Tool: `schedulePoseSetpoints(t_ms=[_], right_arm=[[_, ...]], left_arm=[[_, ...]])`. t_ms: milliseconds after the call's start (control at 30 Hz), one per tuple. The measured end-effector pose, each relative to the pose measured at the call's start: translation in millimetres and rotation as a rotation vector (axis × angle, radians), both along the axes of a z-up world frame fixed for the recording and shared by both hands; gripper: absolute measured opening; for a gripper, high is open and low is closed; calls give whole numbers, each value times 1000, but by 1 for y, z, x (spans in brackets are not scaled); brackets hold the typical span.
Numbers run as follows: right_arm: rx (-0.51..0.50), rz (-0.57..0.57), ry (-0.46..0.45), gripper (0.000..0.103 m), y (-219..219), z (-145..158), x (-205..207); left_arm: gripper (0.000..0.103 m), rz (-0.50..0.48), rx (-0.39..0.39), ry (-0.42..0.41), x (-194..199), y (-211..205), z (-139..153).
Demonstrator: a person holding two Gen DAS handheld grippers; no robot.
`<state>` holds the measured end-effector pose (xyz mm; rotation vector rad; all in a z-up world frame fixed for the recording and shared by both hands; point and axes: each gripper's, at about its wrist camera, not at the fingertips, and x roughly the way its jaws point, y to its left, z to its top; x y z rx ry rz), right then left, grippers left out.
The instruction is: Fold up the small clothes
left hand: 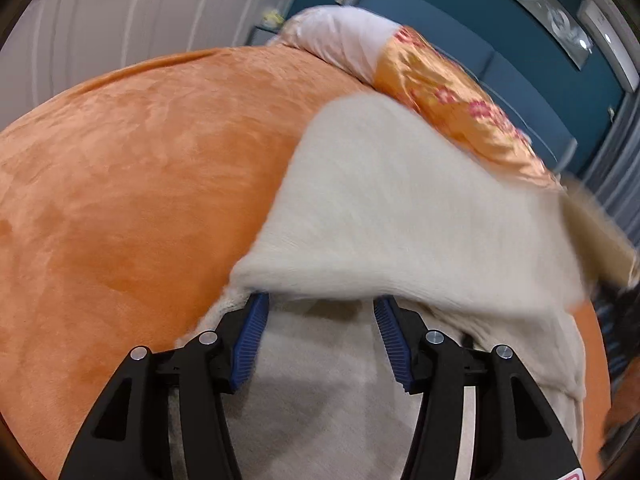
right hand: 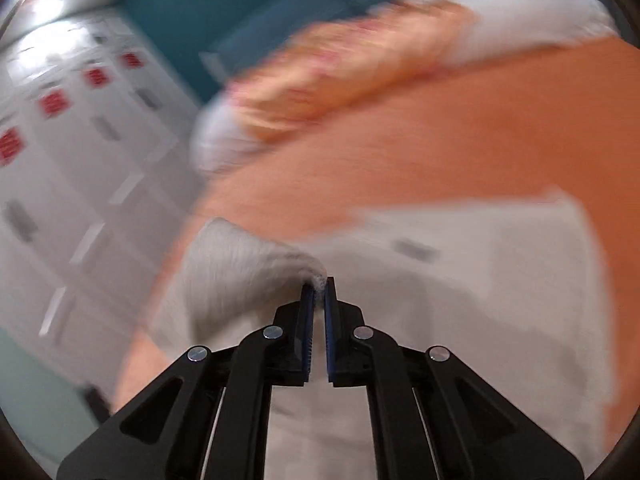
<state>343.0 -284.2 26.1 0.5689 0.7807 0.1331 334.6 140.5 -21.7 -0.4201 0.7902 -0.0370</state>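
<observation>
- Bedroom setup: everything's happening on an orange bedspread [left hand: 120,184], with a teal wall and white closet doors behind, plus a flowery orange-and-white pillow [left hand: 432,80] near the headboard end.
- Right gripper [right hand: 319,288]: the blue pads are pressed nearly together, pinching a corner of the cream garment [right hand: 460,300]. You can see a tuft of fuzzy fabric squeezed between them and a raised flap hanging off to the left of the tips. That view is pretty motion-blurred, so I'd guess the hand is mid-swing.
- Left gripper [left hand: 320,308]: jaws spread wide, nothing between them. The tips are tucked just under a lifted fold of the cream garment [left hand: 400,208], with more of the same cloth lying flat beneath the fingers.
- The garment itself lies on the bedspread, partly doubled over. Can't tell what kind of clothing it is; the right view shows a small grey tag-like patch but it's too blurry to read.
- My read: this is the middle of a fold, right side carrying a corner across while the left isn't holding anything.
- Next up probably needs the left to close on the edge it's sitting at (or pin the lower layer) so the fold lands lined up and not bunched.
</observation>
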Motion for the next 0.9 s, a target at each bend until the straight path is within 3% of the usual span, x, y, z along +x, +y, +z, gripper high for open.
schedulePoseSetpoints(t_ms=[100,133,200,333,467,567,633,700,733,767,833,900], right_arm=[[-34,-10,157,4,-23,-47,-15],[-36,-16,157,0,-27,-53,-24],[-20,-24,124,6,-29,-49,-34],[-13,-49,72,48,-37,-32,-42],[3,-69,40,51,-44,-21,-38],[-107,-40,35,60,-33,-18,-20],[-175,-6,58,60,-23,-22,-3],[-178,45,83,29,-15,-26,15],[-163,59,88,10,-13,-23,21],[-147,51,67,8,-14,-17,21],[-30,19,-43,7,-25,9,12],[182,-69,-122,5,-55,21,-7]], left_arm=[[53,-59,-11,28,-7,-16,9],[53,-61,-22,34,-10,-19,10],[54,-53,-96,54,-15,-21,12],[64,-39,-300,61,-21,-15,19],[69,0,-393,96,-11,-13,19],[69,58,-405,172,3,-9,3],[69,83,-409,164,9,-6,0],[66,108,-365,137,13,-5,6],[53,113,-337,118,15,-5,12],[47,110,-317,101,17,-5,16],[23,104,-258,70,22,-4,27],[18,100,-205,58,26,-2,32]])
